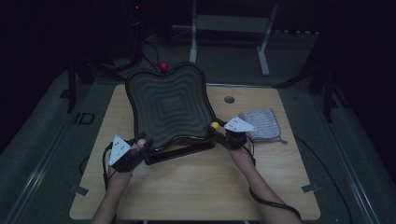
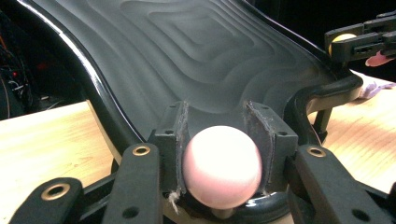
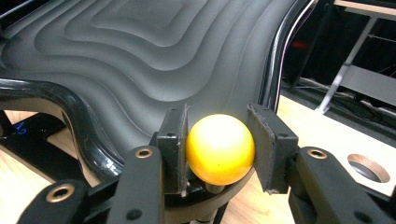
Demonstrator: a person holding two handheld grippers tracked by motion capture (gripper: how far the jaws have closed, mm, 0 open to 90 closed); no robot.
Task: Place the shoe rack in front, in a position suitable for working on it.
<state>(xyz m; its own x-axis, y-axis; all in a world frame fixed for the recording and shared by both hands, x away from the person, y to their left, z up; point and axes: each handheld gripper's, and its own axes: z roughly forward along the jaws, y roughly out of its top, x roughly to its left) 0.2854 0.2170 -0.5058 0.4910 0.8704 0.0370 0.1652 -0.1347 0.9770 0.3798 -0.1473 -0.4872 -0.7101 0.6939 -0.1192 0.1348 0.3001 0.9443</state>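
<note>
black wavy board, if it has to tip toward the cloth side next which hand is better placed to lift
Left, likely. The left gripper clamps the pink ball at the black wavy board corner opposite the cloth. The right gripper, on the yellow ball, sits beside the cloth and could pivot.

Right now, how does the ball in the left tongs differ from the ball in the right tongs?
The pink ball sits at the ridged board's near-left corner, the yellow ball at its near-right corner. The left tongs clamp the pink one and the right tongs the yellow one. Both are smooth round knobs on short stems.
</note>
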